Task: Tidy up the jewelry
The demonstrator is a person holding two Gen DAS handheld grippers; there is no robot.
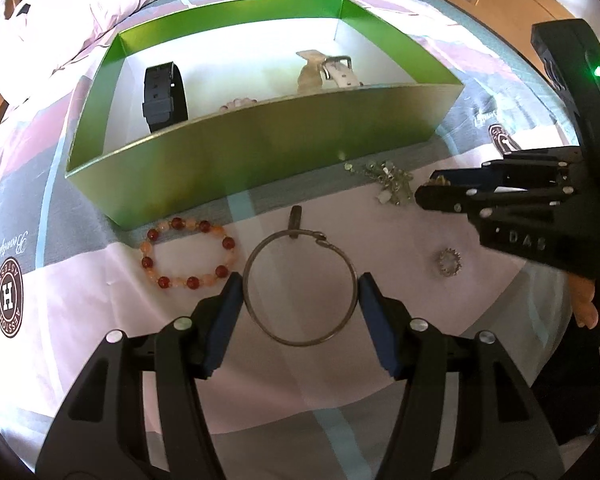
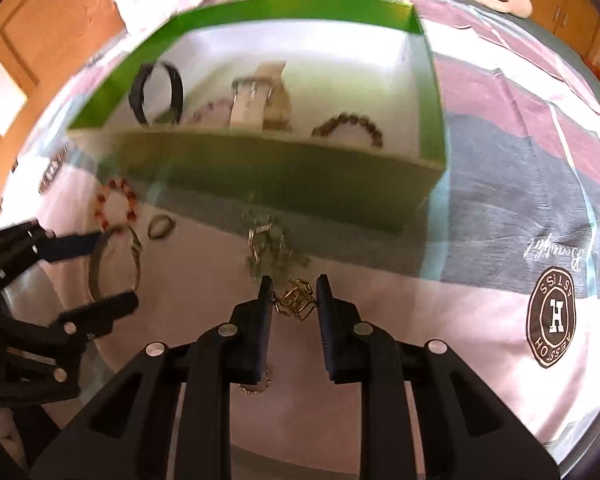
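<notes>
left wrist – low over bedspread (image 1: 80, 320), facing green box (image 1: 260, 152) | right wrist – same, from right; both share box

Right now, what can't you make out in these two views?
- Left wrist: box near wall hides the floor behind it; pink beads only peek over it.
- Left wrist: right gripper covers part of the chain pile.
- Right wrist: motion blur smears box contents and pile.
- Right wrist: gripper finger hides most of the small ring.

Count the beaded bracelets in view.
3: red-orange bracelet on the bedspread before the green box; pink bracelet and brown bracelet inside. Others may be hidden.
</notes>
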